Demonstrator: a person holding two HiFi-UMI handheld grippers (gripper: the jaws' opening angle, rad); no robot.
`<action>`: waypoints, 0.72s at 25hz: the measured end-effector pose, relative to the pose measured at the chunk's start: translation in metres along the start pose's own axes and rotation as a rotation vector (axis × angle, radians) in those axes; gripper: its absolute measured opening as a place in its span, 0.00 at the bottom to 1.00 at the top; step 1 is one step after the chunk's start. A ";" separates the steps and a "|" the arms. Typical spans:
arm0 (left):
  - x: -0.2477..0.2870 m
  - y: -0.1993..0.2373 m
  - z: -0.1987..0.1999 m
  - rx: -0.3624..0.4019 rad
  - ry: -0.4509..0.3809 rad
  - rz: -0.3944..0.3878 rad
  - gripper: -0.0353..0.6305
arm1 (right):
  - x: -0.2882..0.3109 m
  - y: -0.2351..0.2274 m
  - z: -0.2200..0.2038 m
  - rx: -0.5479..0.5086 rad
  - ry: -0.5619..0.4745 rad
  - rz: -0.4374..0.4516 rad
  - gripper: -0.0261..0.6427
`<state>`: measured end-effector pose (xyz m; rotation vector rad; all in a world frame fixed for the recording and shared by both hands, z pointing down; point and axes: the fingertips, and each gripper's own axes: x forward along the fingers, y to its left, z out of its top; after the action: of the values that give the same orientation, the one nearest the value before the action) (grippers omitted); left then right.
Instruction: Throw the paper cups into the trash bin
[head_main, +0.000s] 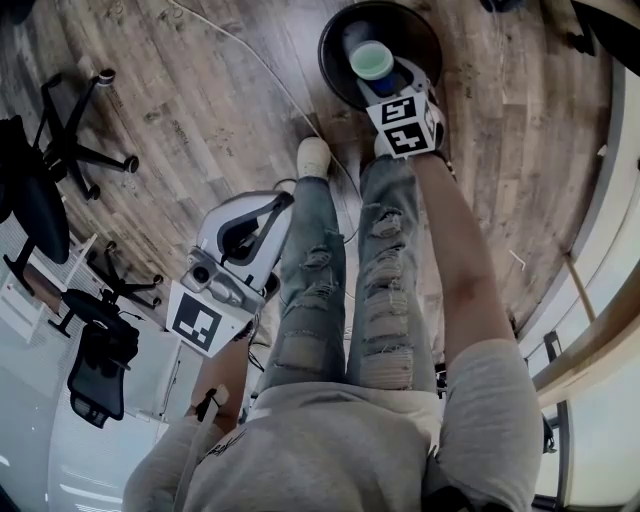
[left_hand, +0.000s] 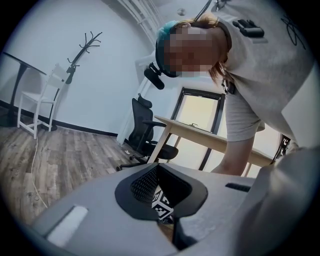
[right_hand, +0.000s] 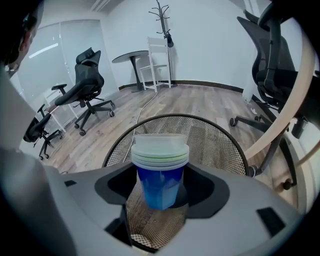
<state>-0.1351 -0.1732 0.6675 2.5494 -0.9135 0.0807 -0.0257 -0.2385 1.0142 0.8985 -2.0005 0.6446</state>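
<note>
Down through the head view: clamped in the right gripper (head_main: 380, 80), a stack of paper cups (head_main: 372, 60), pale green rim up, directly above the round black trash bin (head_main: 335, 62) on the wooden floor (head_main: 200, 110). Lower down, beside the left thigh, the left gripper (head_main: 262, 222), well apart from the bin.

Over to the left gripper view: jaws closed, nothing caught in the dark hollow between them, only the other gripper's marker cube (left_hand: 162, 206) glimpsed through the gap.

Now the right gripper view: jaws gripping the blue cups (right_hand: 160, 175) on both sides, stack upright, rims just above the jaws, above the open mouth and mesh wall (right_hand: 220, 145) of the bin.
</note>
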 end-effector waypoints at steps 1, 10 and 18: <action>0.001 0.000 -0.001 -0.001 0.000 -0.001 0.06 | 0.002 0.000 -0.001 -0.006 0.001 0.003 0.47; 0.001 0.002 0.000 -0.020 -0.008 -0.001 0.06 | 0.005 0.002 0.001 0.004 0.008 0.023 0.47; 0.001 0.004 0.003 -0.018 -0.015 0.004 0.06 | 0.002 0.002 0.007 0.005 -0.008 0.032 0.47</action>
<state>-0.1370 -0.1781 0.6663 2.5348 -0.9215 0.0549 -0.0312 -0.2433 1.0117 0.8750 -2.0254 0.6650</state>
